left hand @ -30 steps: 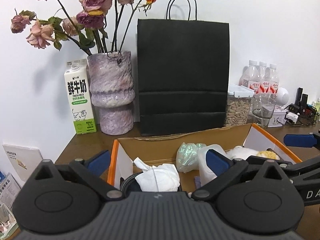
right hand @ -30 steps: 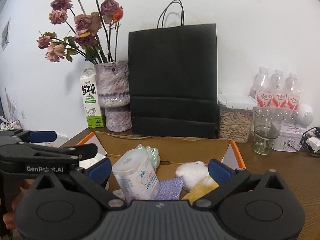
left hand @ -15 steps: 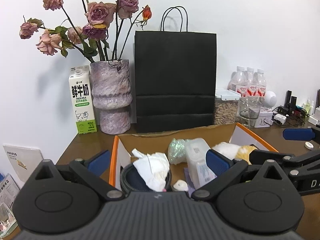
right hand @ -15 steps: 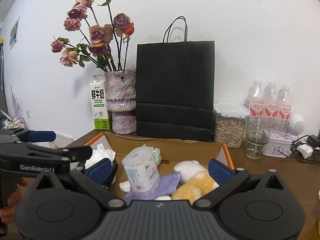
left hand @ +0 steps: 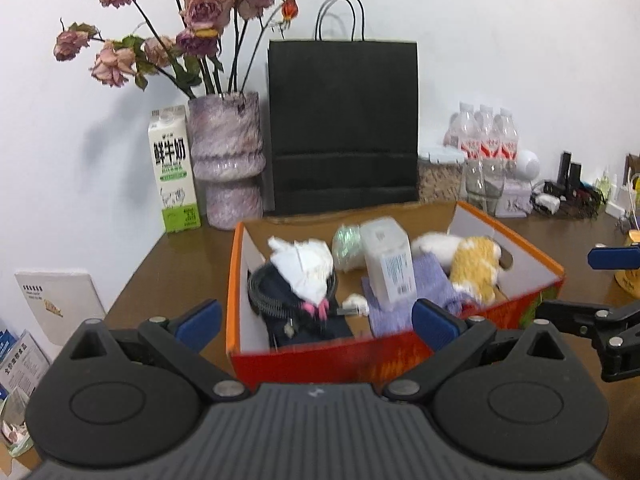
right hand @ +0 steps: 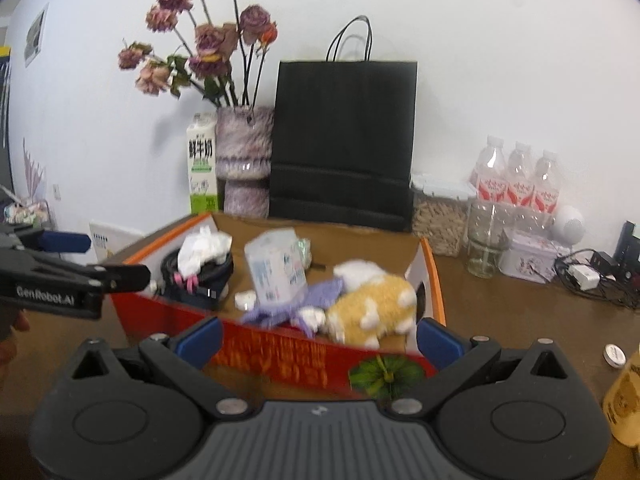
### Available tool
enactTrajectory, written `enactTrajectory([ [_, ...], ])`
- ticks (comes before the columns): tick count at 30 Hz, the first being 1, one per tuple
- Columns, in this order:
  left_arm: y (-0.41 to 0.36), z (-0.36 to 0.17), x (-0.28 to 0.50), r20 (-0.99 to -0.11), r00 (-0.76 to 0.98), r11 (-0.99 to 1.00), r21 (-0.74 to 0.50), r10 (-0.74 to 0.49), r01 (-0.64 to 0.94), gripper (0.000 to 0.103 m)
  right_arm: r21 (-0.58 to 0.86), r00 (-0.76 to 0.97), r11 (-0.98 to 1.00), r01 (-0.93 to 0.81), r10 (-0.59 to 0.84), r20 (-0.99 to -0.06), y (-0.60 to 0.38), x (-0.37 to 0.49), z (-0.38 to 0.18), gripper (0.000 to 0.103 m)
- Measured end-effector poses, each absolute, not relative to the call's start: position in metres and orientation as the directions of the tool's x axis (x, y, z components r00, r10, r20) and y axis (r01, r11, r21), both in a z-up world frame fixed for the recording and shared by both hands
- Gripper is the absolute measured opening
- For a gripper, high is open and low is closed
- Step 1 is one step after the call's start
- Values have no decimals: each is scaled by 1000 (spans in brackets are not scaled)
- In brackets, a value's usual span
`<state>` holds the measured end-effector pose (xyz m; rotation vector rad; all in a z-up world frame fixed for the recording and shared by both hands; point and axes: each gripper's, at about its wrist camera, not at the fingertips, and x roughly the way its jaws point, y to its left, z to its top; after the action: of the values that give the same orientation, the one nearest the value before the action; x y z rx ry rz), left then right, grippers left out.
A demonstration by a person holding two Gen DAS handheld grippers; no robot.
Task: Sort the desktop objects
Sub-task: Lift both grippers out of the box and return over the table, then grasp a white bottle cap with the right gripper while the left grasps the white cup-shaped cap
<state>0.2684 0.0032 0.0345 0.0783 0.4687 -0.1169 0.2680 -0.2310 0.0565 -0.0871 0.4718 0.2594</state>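
You held the left gripper (left hand: pixel 316 318) just in front of the near red wall of the open orange-edged cardboard box (left hand: pixel 320 356), its blue-padded fingers spread wide with nothing between them. Your right gripper (right hand: pixel 318 338) sat the same way before that wall, gaping and empty.

The box stood on the brown wooden bench (left hand: pixel 168 264), and the items lay inside it. At its left end a crumpled white tissue (left hand: pixel 306 270) rested on a coiled black cable (left hand: pixel 266 294) over a dark pouch. Near the middle a white rectangular plastic container (left hand: pixel 388 266) stood slightly tilted, touching a lilac knitted cloth (left hand: pixel 430 286). A yellow and white plush toy (left hand: pixel 478 266) lay at the right end, beside the cloth.

Behind the box, against the white wall, stood a black paper bag with handles (left hand: pixel 344 124), a mottled purple vase of dried roses (left hand: pixel 228 160) and a green and white milk carton (left hand: pixel 174 170). To the right were three small water bottles (right hand: pixel 516 182) and a clear glass jar (right hand: pixel 486 238).
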Motion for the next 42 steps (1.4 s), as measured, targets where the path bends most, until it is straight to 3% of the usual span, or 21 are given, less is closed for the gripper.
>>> enactTrajectory([
  [12,-6,1,229,-558,820,983,38,-128,179,103,-29,798,964,-263,201,-569,-245,230,21,103],
  [29,-39,-31,201,-635,748,956,48,-195,290,102,-2,754,973,-233,179,-632,-252,210,-6,103],
  [31,-43,-33,201,-642,741,953,51,-198,299,99,1,752,973,-229,178,-634,-253,211,-7,103],
  [34,-43,-38,204,-656,727,953,34,-205,300,84,5,749,974,-228,178,-638,-254,214,-9,103],
  [37,-40,-39,207,-652,729,959,9,-210,284,61,6,746,975,-224,175,-642,-254,218,-12,103],
  [38,-39,-38,207,-647,733,960,8,-209,280,43,4,746,975,-222,173,-643,-254,220,-13,103],
  [42,-36,-36,216,-649,730,962,-14,-216,272,41,2,752,977,-213,165,-638,-255,228,-13,101],
])
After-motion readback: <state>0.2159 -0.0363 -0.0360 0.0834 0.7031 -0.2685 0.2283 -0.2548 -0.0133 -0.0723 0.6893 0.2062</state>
